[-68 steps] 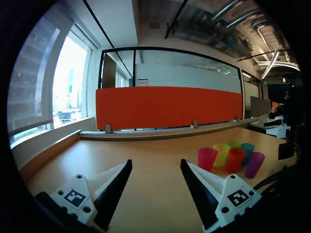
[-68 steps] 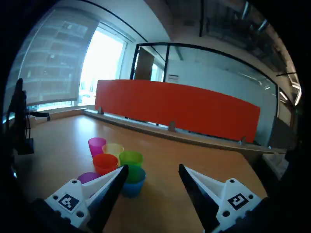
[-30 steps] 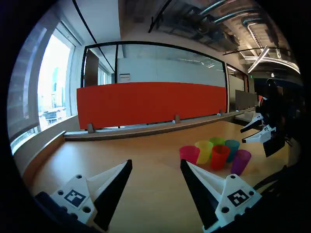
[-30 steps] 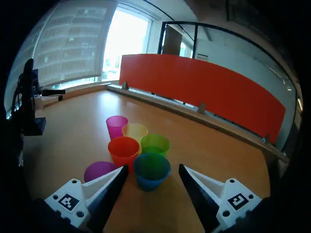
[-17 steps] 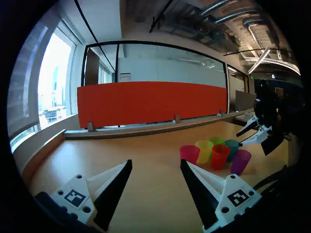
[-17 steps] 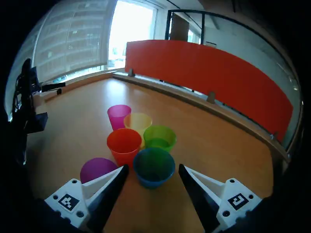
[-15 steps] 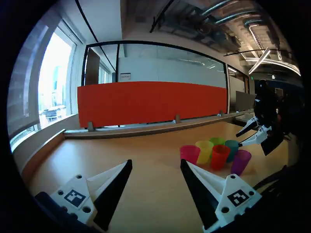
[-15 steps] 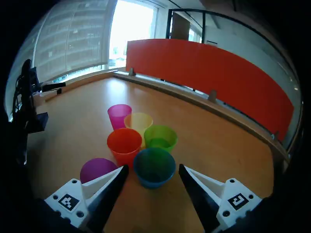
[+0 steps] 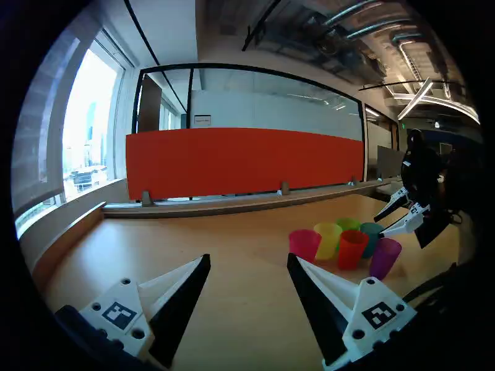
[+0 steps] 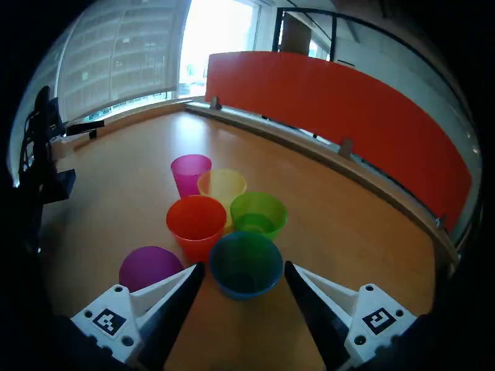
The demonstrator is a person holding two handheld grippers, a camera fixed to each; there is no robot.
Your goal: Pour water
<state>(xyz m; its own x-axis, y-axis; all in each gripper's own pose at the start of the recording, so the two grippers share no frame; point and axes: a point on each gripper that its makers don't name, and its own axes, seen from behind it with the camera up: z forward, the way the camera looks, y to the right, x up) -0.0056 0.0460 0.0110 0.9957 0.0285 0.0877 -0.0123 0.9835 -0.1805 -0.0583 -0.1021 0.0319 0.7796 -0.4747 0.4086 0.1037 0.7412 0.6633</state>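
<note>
Closing in since the earlier frames, the right gripper (image 10: 242, 266) now has the translucent blue plastic cup (image 10: 245, 289) just ahead of and between its fingertips, while the left gripper (image 9: 247, 256) has hardly shifted. Both sets of fingers are spread wide and hold nothing. The blue cup stands upright on the light wooden table (image 10: 346, 247), mouth up, so its long axis runs vertical and crosses the line of the right fingers, which reach it from the near side and somewhat above. It looks narrower than the gap between them. A purple plastic cup (image 10: 147, 266) sits just beside the right gripper's left finger, and an orange plastic cup (image 10: 196, 222) and a green plastic cup (image 10: 258, 213) crowd close behind the blue one. Whether any cup holds water cannot be told. From the left gripper view the cluster lies well apart, off to that gripper's right, so the right hand is plainly nearer.
</note>
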